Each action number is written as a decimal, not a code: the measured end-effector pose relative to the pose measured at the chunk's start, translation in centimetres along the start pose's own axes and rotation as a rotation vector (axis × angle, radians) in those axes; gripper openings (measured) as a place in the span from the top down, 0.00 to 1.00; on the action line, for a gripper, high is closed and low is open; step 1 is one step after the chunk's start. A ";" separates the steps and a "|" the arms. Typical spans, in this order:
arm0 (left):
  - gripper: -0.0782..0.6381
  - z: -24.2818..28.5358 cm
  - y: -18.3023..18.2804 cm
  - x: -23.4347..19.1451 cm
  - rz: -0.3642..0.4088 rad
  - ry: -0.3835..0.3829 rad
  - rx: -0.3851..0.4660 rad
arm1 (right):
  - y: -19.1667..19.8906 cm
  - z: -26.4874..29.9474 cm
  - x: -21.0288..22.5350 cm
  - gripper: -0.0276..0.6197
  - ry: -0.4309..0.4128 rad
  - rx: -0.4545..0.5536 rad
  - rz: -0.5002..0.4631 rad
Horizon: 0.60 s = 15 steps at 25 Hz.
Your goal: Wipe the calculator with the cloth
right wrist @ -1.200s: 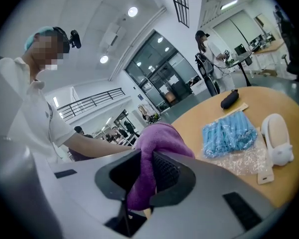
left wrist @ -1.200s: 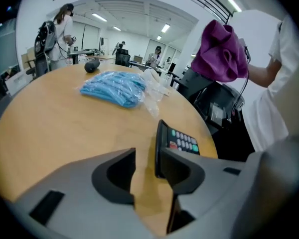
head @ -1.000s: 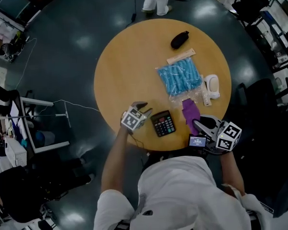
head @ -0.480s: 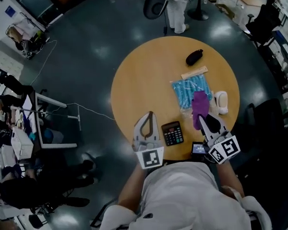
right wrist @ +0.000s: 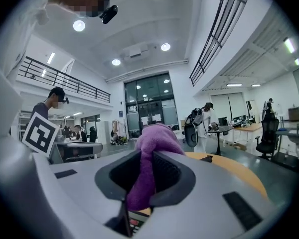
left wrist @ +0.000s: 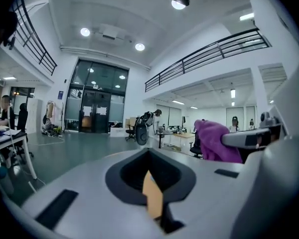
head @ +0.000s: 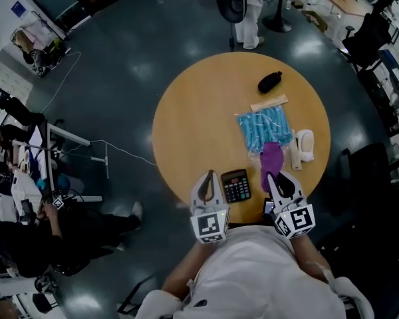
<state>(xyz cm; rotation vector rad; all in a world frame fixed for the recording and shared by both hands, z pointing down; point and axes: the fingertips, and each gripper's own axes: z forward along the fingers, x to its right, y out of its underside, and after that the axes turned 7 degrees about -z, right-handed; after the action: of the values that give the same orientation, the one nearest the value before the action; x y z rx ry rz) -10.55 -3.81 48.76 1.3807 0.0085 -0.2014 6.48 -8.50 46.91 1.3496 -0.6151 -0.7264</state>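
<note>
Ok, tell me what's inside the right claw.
The right claw is shut on the purple cloth, which bulges past its tips. The cloth hides whatever lies behind it; only a sliver of calculator shows below.

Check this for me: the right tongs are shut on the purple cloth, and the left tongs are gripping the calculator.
One thing is wrong: the left tongs are shut on nothing, and the calculator lies free on the table, as the head view shows. The right tongs are indeed shut on the purple cloth.
</note>
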 end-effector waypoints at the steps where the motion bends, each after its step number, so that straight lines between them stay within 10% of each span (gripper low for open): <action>1: 0.88 0.0 0.1 0.1 -0.001 0.002 -0.001 | 0.2 -0.2 0.0 0.85 0.002 -0.004 -0.005; 15: 0.88 0.4 0.2 1.1 -0.004 0.012 -0.002 | 1.6 -0.1 1.0 0.85 0.022 -0.037 -0.029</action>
<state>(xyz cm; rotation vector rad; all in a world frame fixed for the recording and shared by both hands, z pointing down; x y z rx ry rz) -9.47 -4.30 48.93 1.3805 0.0217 -0.1961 7.37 -9.09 48.49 1.3332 -0.5632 -0.7418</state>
